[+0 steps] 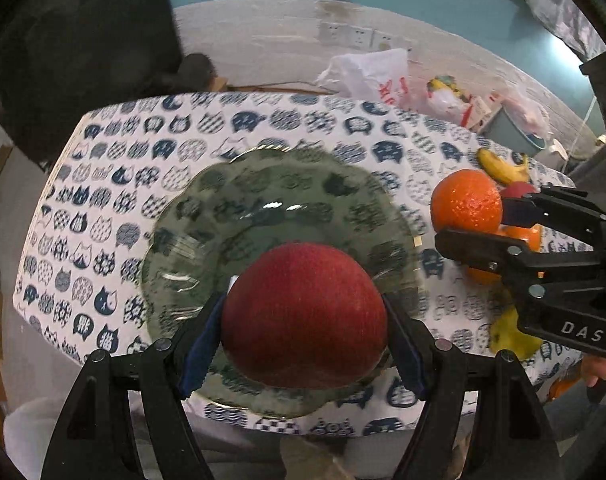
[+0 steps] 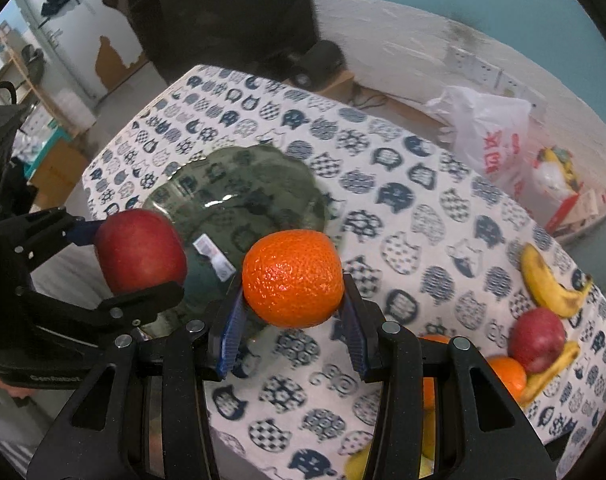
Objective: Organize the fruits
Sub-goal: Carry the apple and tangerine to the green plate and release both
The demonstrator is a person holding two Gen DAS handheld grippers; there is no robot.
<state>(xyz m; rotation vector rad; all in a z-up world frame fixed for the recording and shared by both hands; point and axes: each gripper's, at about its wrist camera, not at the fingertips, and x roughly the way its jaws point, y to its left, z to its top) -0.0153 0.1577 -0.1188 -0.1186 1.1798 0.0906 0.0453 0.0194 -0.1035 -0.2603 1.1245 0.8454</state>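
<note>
Landmark: the green glass plate (image 1: pixel 207 216), scalloped at its rim, lying on my table's cat-print cloth (image 1: pixel 115 184); every place below is given relative to it.

Left gripper (image 1: pixel 305 320): my blue-padded fingers (image 1: pixel 201 344) are pressed against both sides of a red apple (image 1: pixel 303 312), which I hold over the plate's near edge.

Apple height: whether it touches the glass I cannot tell, since the fruit hides the spot beneath it.

Right gripper (image 2: pixel 293 320): pinching an orange (image 2: pixel 293 278) between its blue pads (image 2: pixel 230 332), just beside the plate's right rim and above the cloth.

Relation of the two fruits: the apple (image 2: pixel 141 250) sits to the left of the orange, apart from it, with plate between them in the right wrist view.

Loose fruit: a banana (image 2: pixel 547 280), a second red apple (image 2: pixel 537 338) and another orange (image 2: pixel 509 376) lie together on the cloth, well to the right of the plate.

Sticker: a small white label (image 2: pixel 213 256) shows on the plate.

Background: a white plastic bag (image 2: pixel 491 136) with red print sits beyond the table, far right of the plate.
</note>
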